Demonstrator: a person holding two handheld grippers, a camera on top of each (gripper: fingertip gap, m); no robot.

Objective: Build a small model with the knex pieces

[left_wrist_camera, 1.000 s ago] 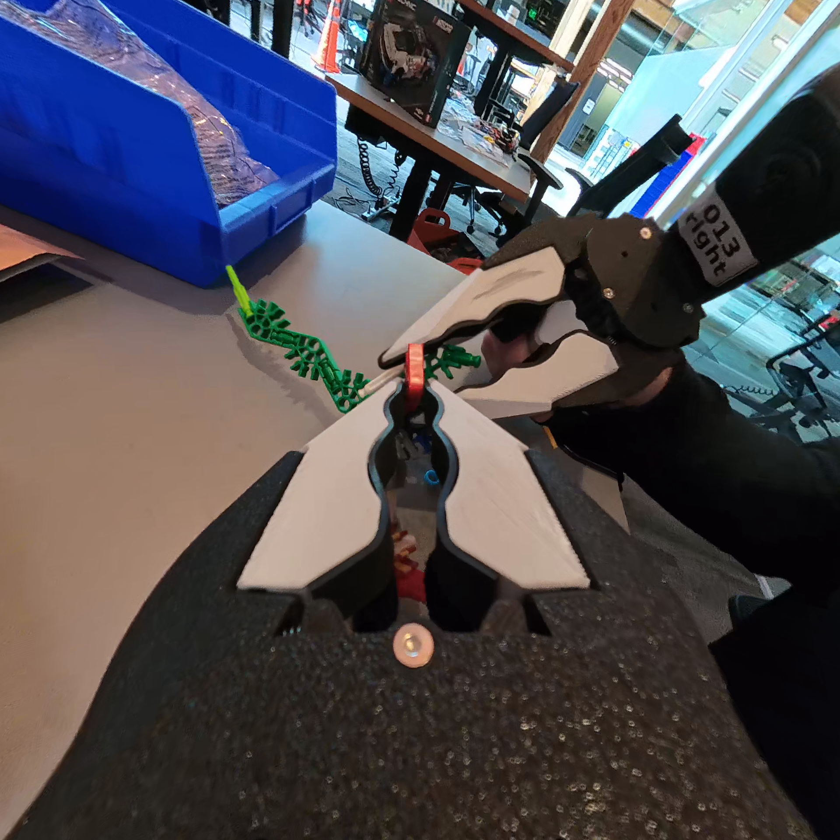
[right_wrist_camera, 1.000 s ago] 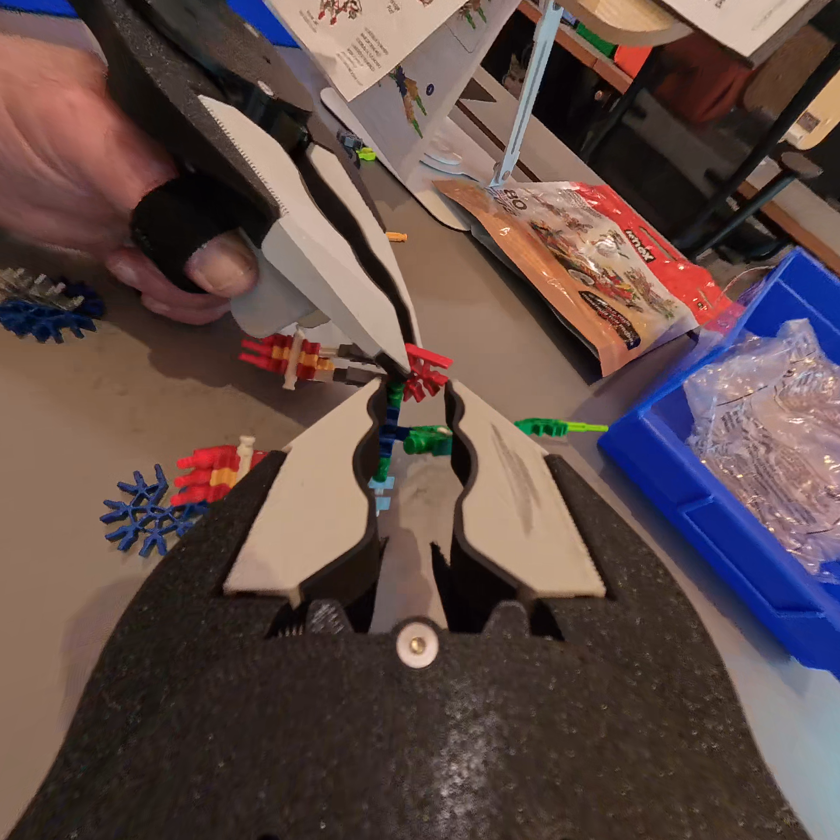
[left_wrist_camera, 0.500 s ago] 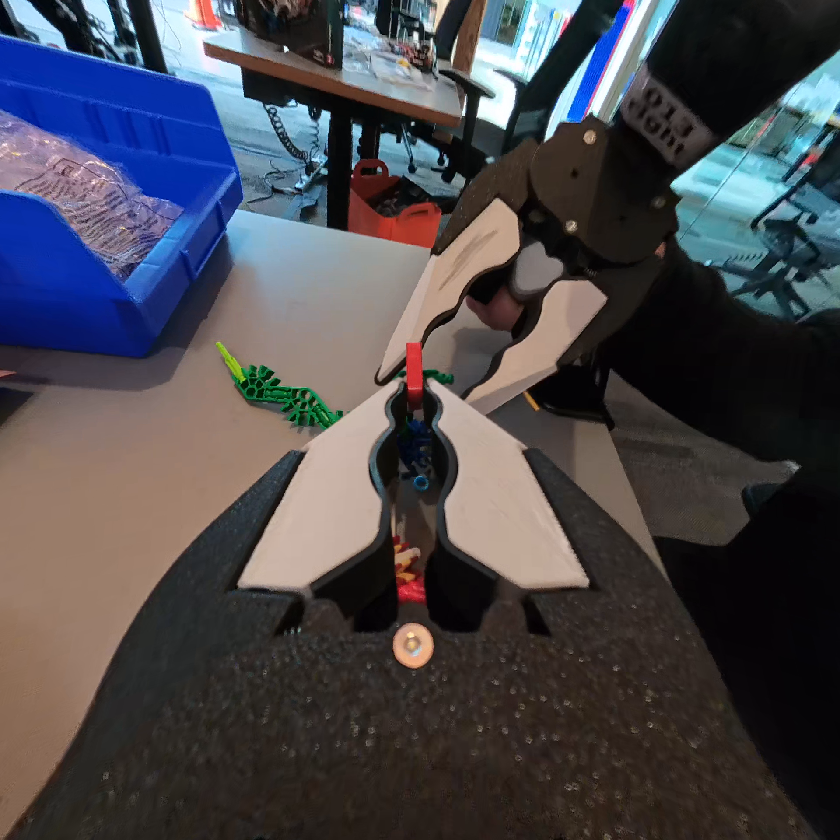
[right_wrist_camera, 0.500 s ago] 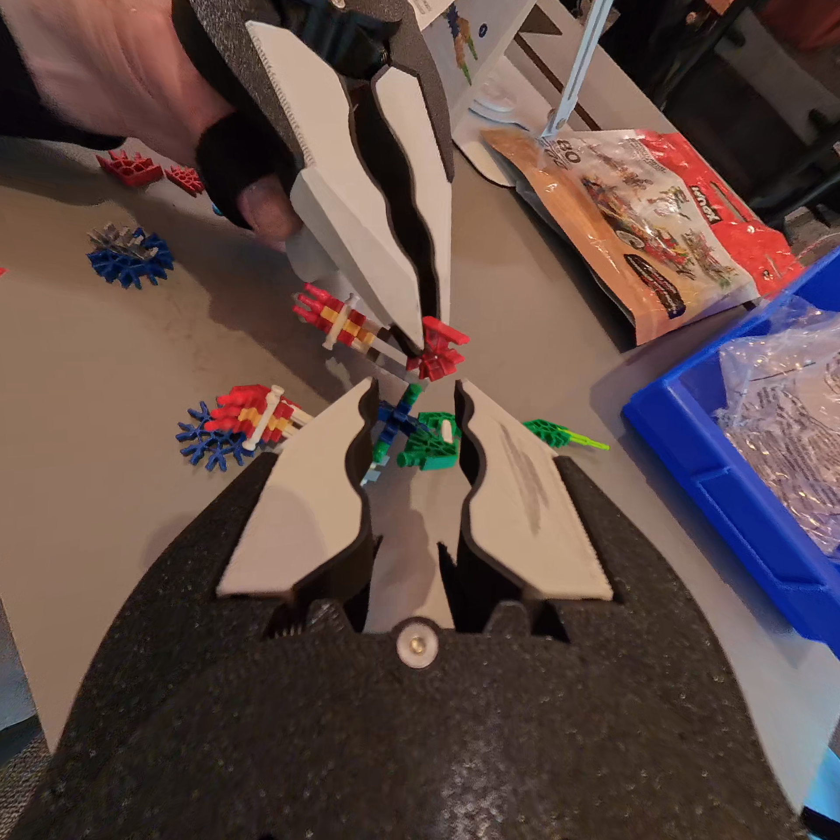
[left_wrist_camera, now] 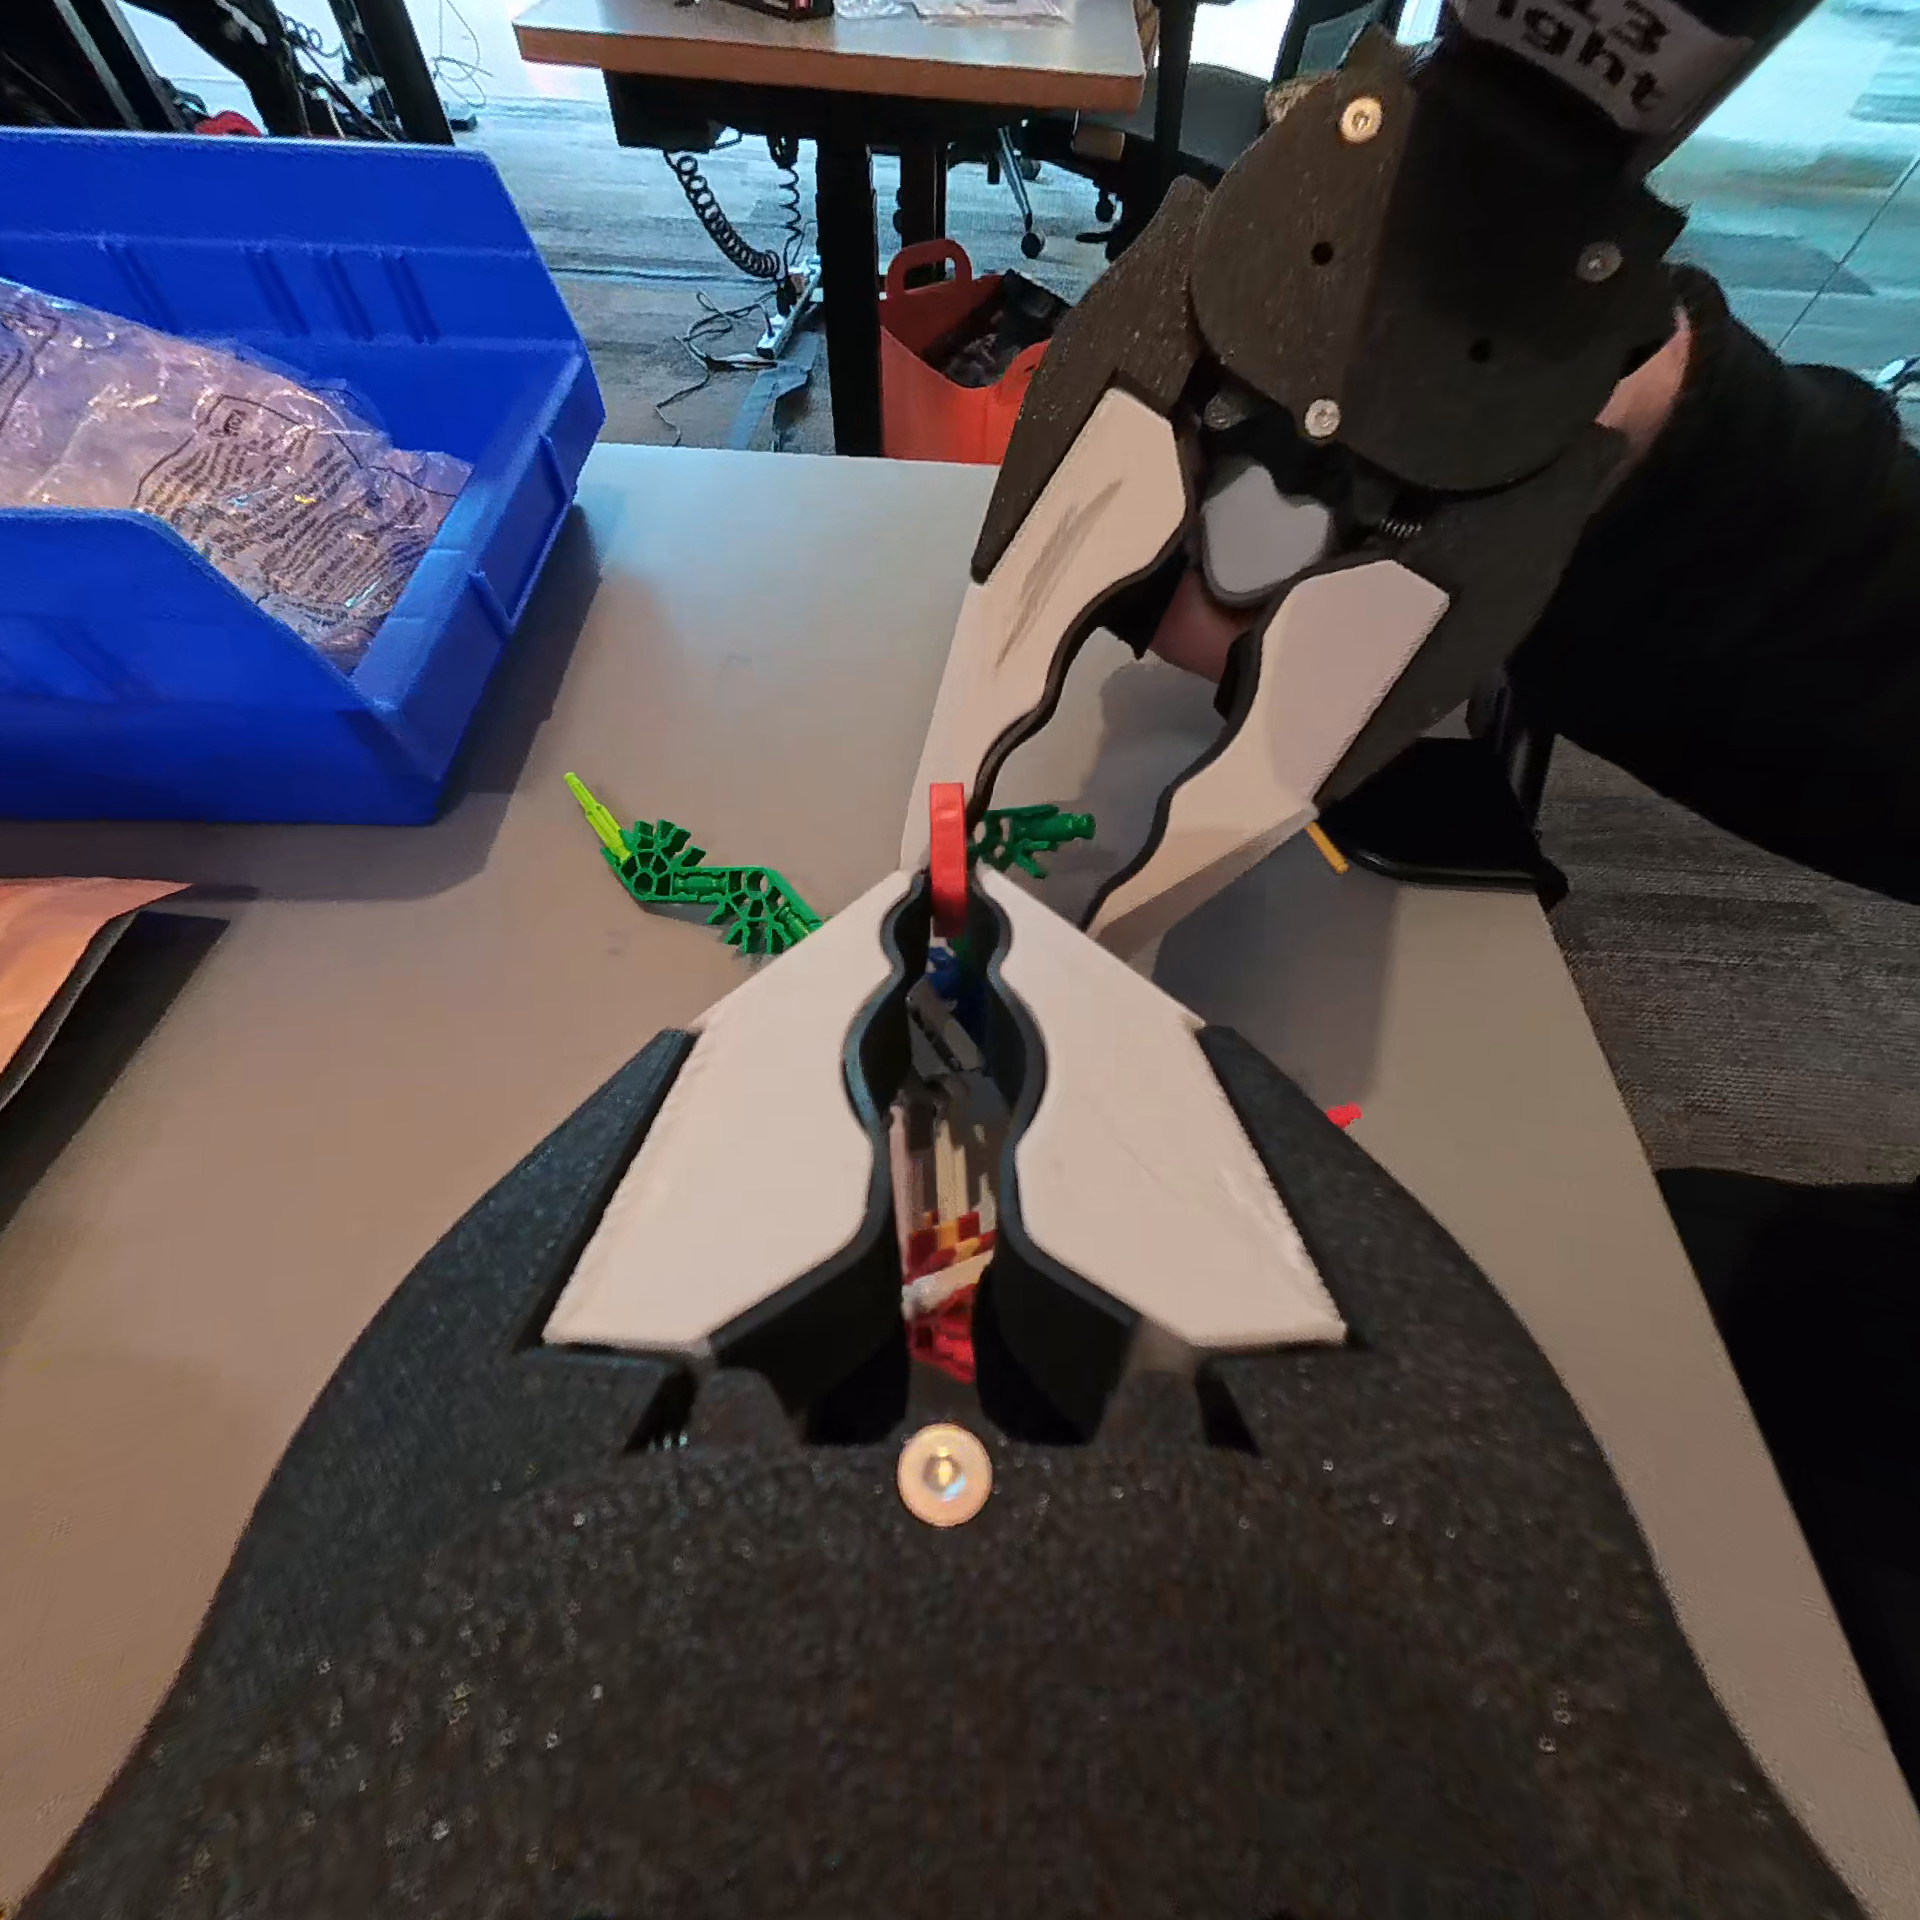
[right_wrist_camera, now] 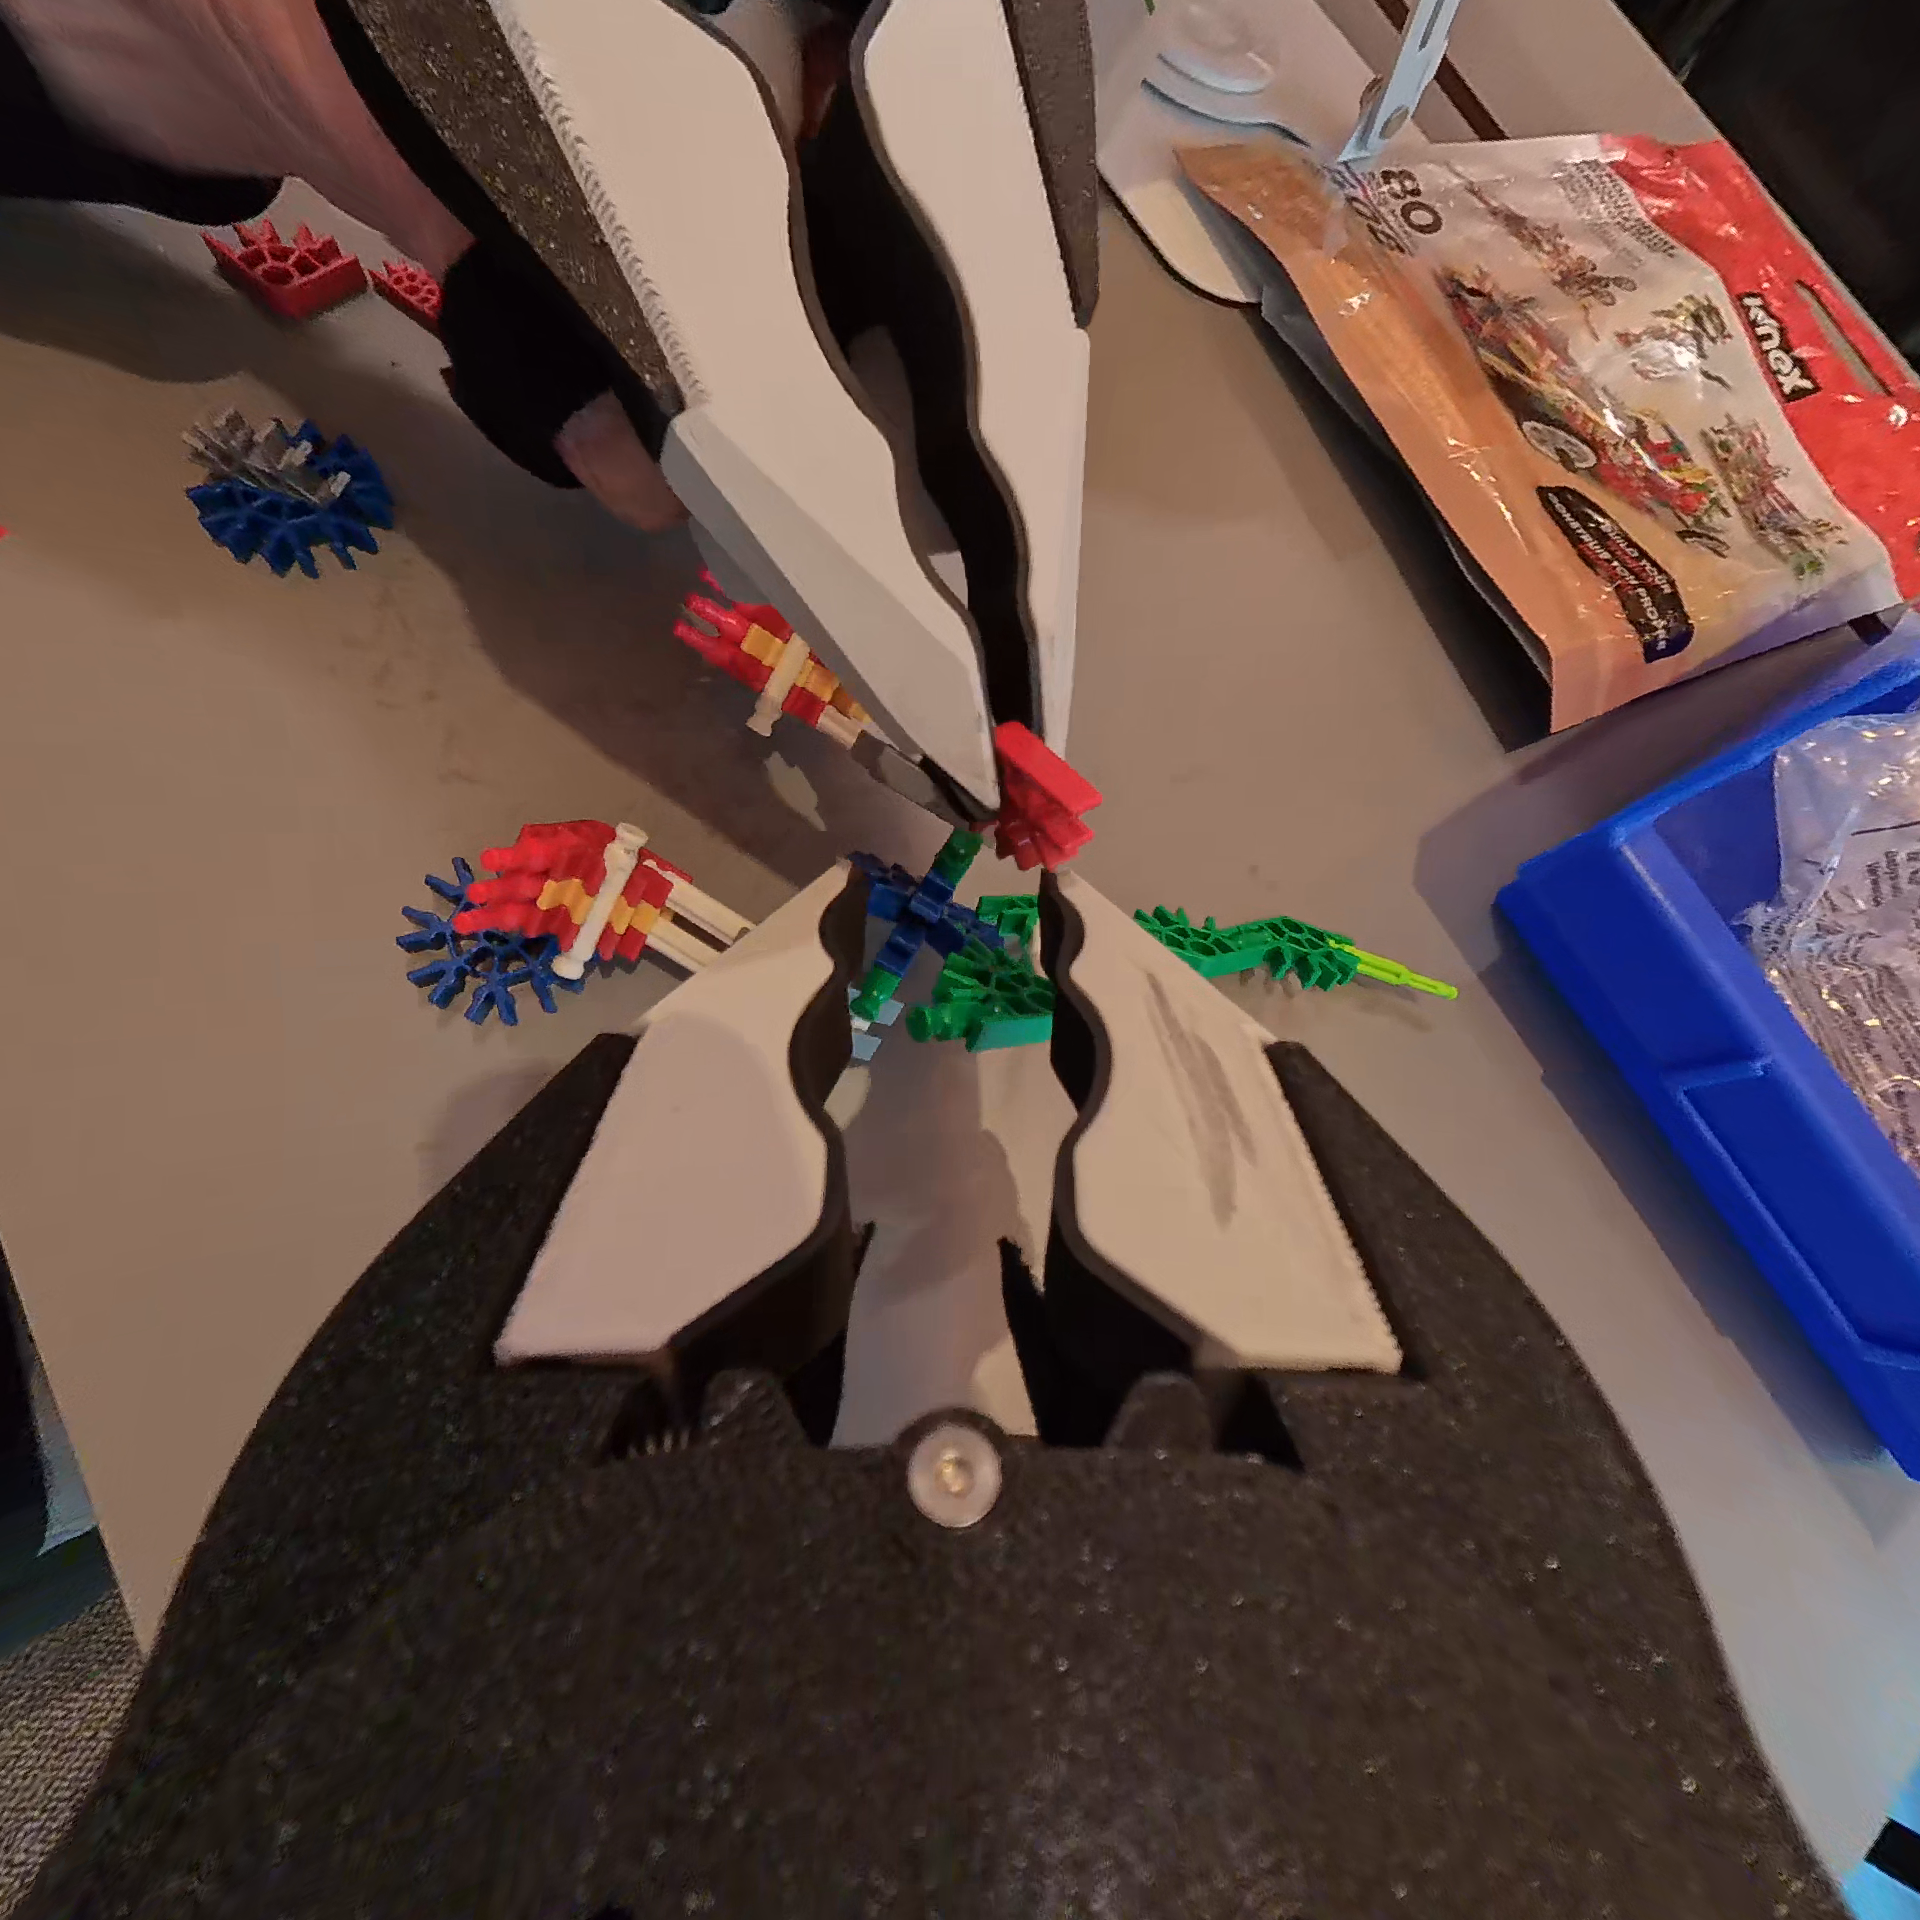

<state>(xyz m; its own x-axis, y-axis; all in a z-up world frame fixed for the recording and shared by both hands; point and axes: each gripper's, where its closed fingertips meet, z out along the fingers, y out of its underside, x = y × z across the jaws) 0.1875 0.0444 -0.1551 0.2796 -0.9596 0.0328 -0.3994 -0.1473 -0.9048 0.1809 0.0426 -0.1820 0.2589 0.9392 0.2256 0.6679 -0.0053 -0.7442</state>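
My left gripper is shut on a red connector, held edge-up just above the grey table. In the right wrist view it comes down from the top, its tips pinching the red connector. My right gripper is open and empty, its tips just below that connector. It straddles a blue connector on a green rod and a green connector lying on the table. In the left wrist view the right gripper reaches in from the upper right.
A blue bin with clear plastic bags stands at the right, also seen in the left wrist view. A green connector chain, red-yellow-white assemblies, a blue snowflake piece and a toy bag lie around. Only a small space, under 4 cm, lies between the two pairs of fingers.
Both grippers have lifted and tilted more steeply down at the table. The right gripper's jaws have spread a little wider. The red connector stays in the left gripper.
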